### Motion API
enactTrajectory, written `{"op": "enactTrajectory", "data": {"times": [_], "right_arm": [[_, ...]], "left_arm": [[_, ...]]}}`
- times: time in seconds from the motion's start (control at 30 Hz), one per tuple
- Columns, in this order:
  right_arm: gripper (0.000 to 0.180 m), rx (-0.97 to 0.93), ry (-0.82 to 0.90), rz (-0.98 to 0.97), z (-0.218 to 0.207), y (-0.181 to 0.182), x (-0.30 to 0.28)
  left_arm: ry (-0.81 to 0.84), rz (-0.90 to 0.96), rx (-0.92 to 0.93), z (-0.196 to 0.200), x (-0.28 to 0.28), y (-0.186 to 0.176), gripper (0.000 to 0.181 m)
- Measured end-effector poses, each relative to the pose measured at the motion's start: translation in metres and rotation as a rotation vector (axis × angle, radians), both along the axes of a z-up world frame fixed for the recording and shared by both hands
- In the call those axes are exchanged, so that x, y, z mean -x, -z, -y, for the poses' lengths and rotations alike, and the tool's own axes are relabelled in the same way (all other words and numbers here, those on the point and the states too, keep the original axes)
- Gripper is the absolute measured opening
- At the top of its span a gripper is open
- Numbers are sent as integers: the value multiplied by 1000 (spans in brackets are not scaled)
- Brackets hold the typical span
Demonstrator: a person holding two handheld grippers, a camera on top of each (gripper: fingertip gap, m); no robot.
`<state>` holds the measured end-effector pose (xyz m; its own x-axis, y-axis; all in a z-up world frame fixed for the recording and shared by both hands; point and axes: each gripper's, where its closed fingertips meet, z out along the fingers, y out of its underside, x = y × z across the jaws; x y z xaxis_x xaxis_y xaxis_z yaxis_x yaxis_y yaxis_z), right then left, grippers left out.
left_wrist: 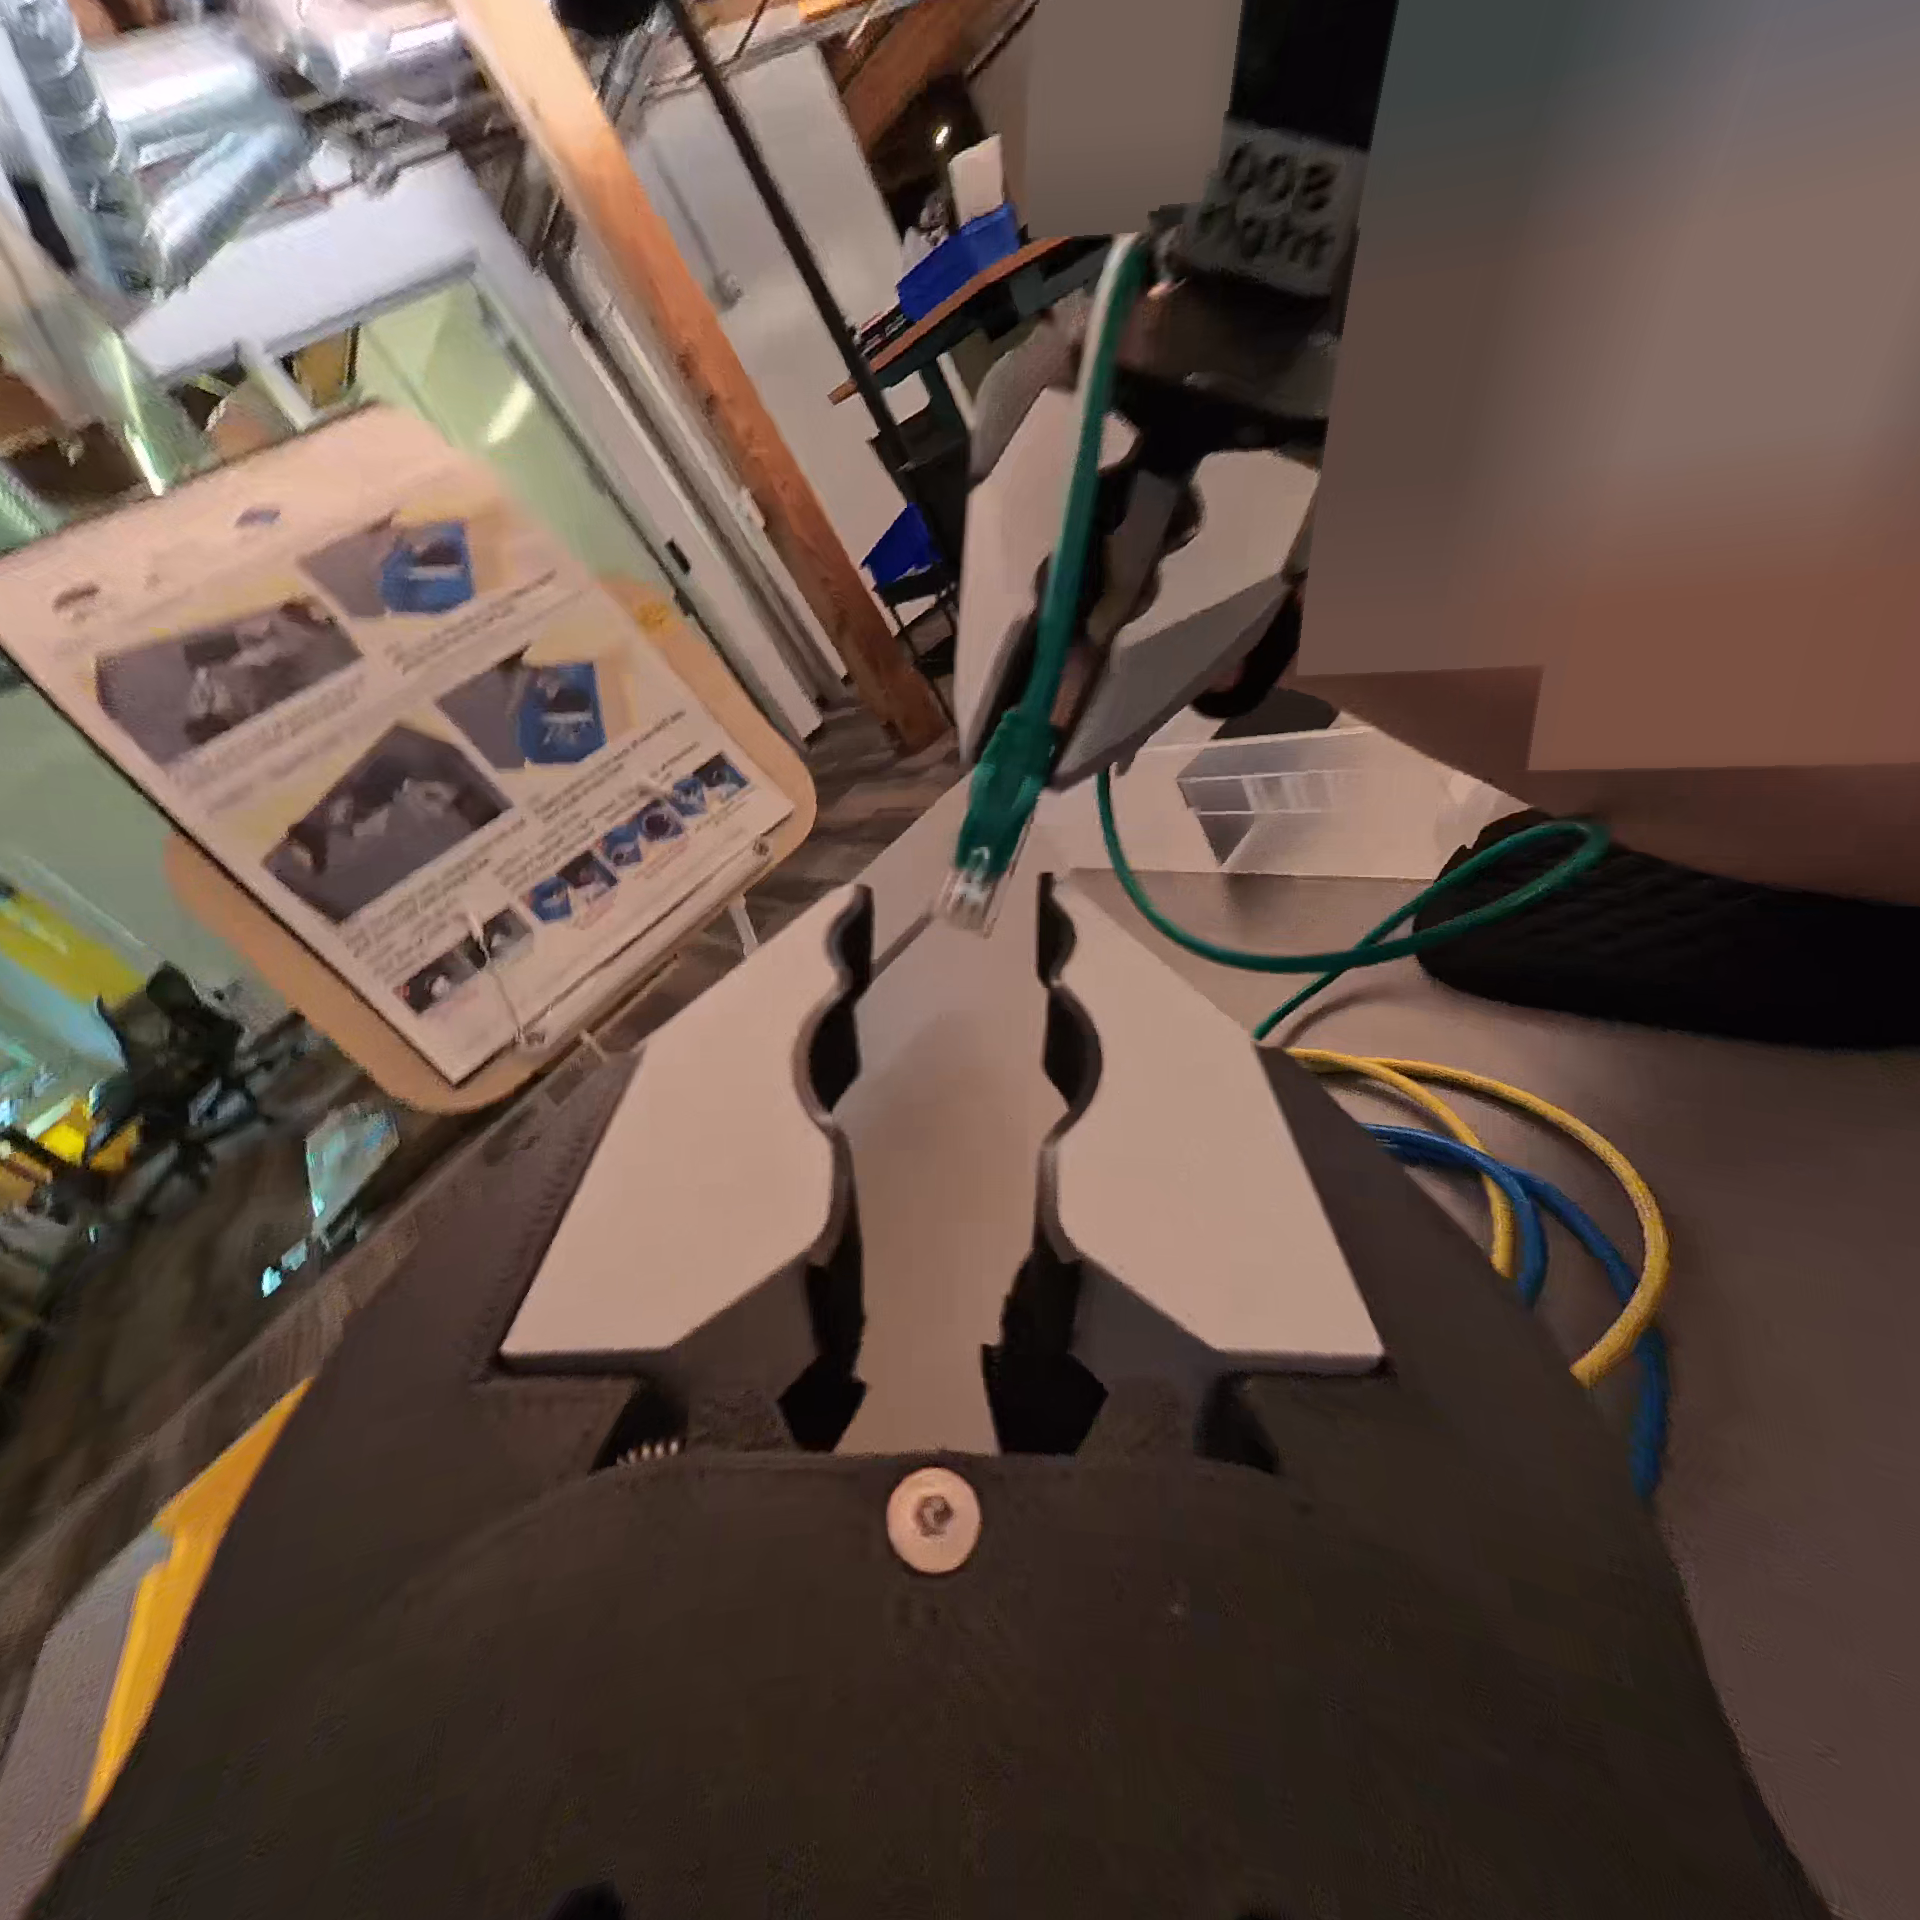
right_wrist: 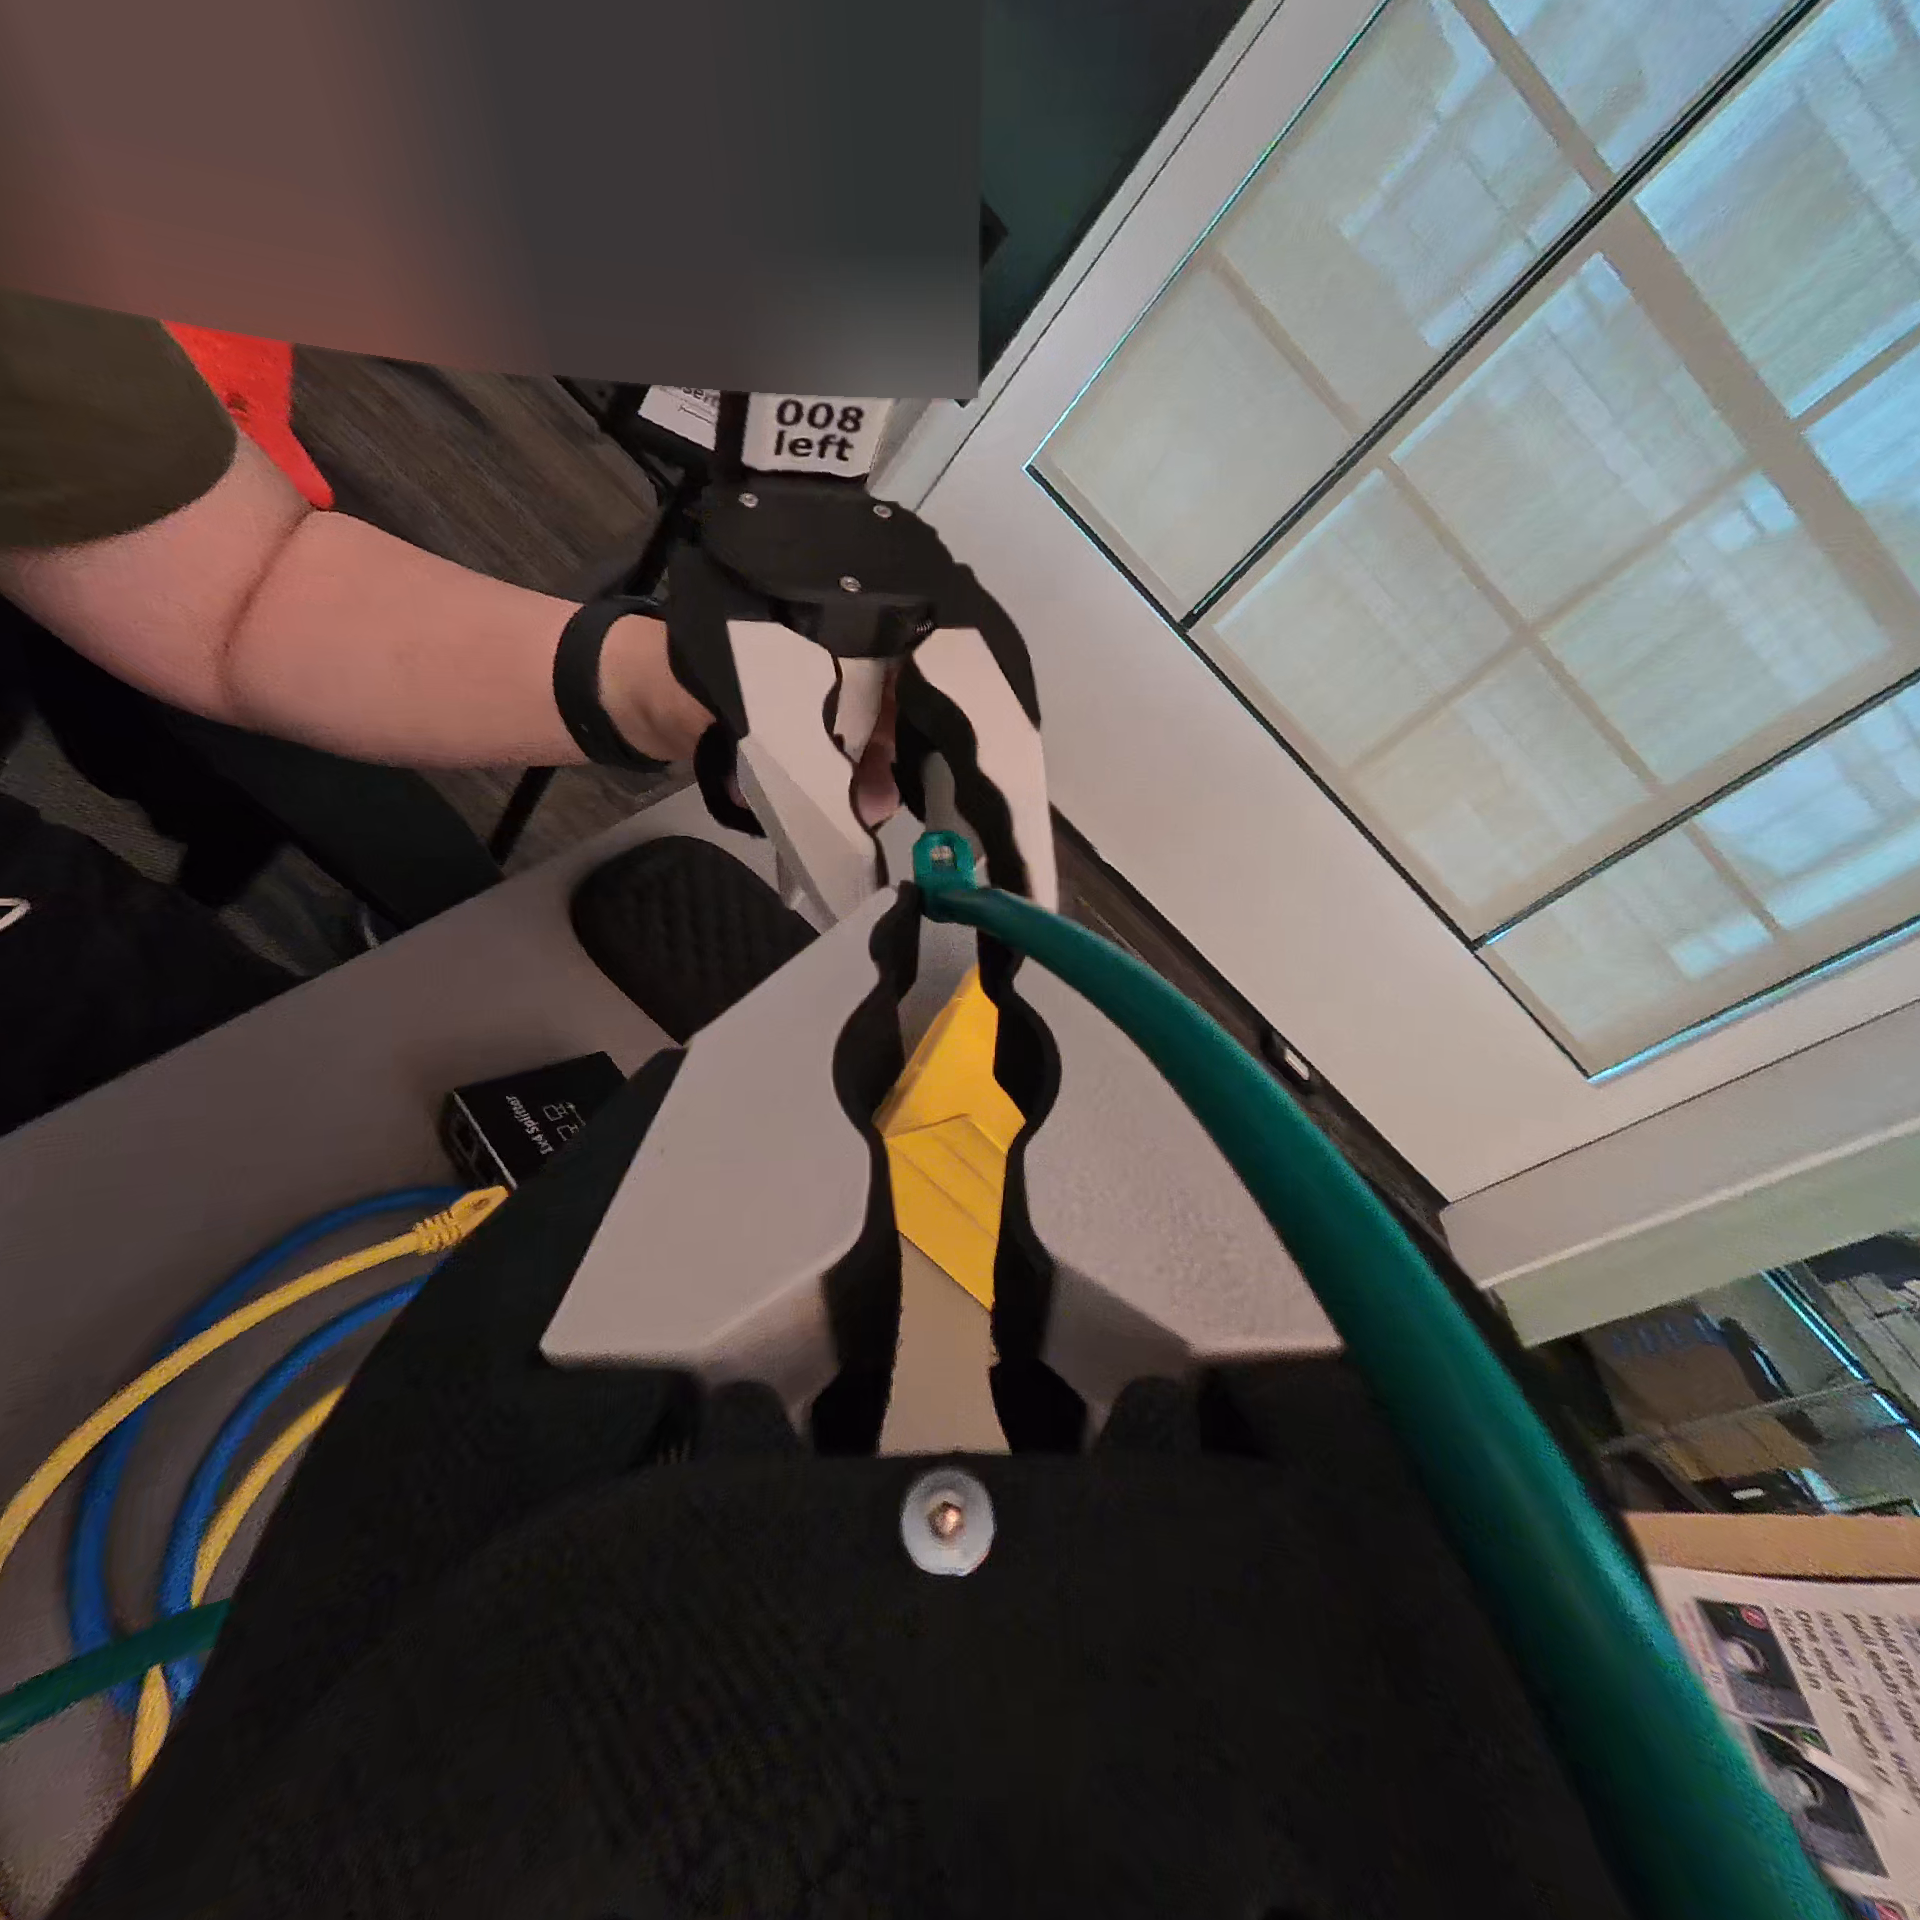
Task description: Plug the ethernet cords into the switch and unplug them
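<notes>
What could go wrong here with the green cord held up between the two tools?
1. The right tool pinches the green cord behind its plug, so the plug may swivel off-line.
2. The left tool is open; a handover could drop it.
3. The slack could snag the yellow cord.

three ethernet cords (left_wrist: pixel 1340 956), one switch (right_wrist: pixel 535 1117), two grippers (left_wrist: pixel 951 904)

Lettering on gripper tag (right_wrist: pixel 818 431), switch (right_wrist: pixel 540 1114), poster (left_wrist: pixel 416 748)

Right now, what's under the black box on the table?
The black box sits on the grey table, with the right gripper covering part of it. The yellow cord reaches toward it; whether it is plugged in is hidden.
</notes>
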<state>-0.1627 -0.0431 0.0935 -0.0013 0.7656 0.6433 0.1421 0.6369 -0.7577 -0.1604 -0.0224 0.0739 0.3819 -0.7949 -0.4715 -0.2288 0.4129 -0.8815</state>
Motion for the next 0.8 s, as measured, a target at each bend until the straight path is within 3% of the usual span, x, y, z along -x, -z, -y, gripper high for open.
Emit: {"op": "enactTrajectory", "data": {"times": [0.07,0.17,0.4,0.8], "right_arm": [[9,13,-6,0,-1,2,1],[9,70,-45,0,0,5,0],[16,96,-47,91,-1,26,12],[13,10,-8,121,0,25,10]], "left_arm": [[23,-12,-59,5,-4,-2,15],[23,-77,-118,7,-6,4,11],[6,-269,-83,5,-8,23,10],[21,-306,-39,6,-9,27,10]]}}
